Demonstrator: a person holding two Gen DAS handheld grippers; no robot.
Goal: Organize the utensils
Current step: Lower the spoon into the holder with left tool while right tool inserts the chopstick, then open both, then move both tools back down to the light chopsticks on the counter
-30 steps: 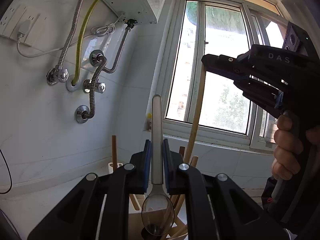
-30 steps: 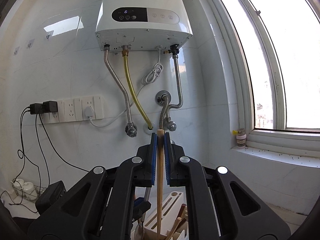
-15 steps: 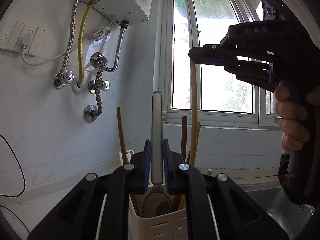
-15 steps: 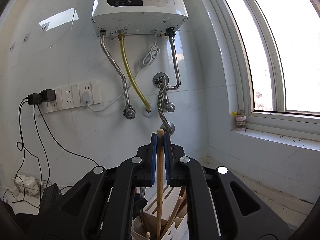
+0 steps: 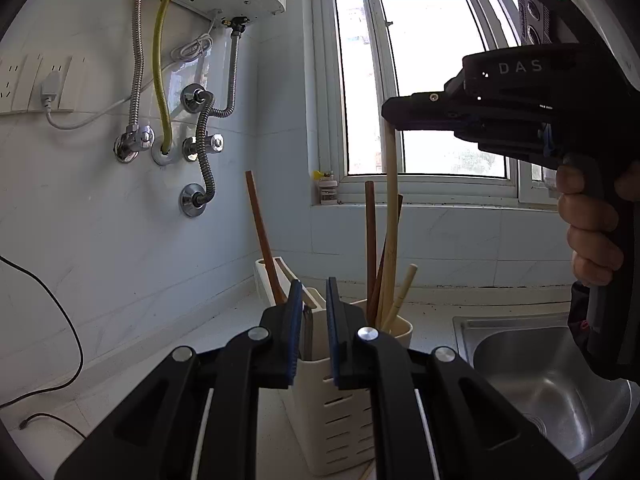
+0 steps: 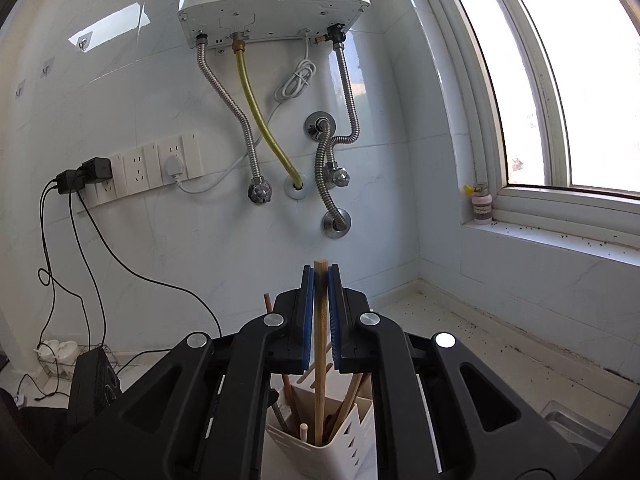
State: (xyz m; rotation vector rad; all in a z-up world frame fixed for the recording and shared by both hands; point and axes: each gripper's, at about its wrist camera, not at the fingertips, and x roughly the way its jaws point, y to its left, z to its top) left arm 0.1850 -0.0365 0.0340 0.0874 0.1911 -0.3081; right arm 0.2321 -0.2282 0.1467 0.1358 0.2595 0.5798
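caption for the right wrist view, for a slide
Right gripper shut on a wooden stick, its lower end inside the white utensil holder below a wall heater.

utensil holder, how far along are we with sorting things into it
Done: several chopsticks already stand in the white utensil holder. In hand: the right gripper is shut on a light wooden stick whose lower end is inside the holder; the left gripper pinches a metal handle, low over the holder. Left: release both. Whether more utensils wait out of view, I cannot tell.
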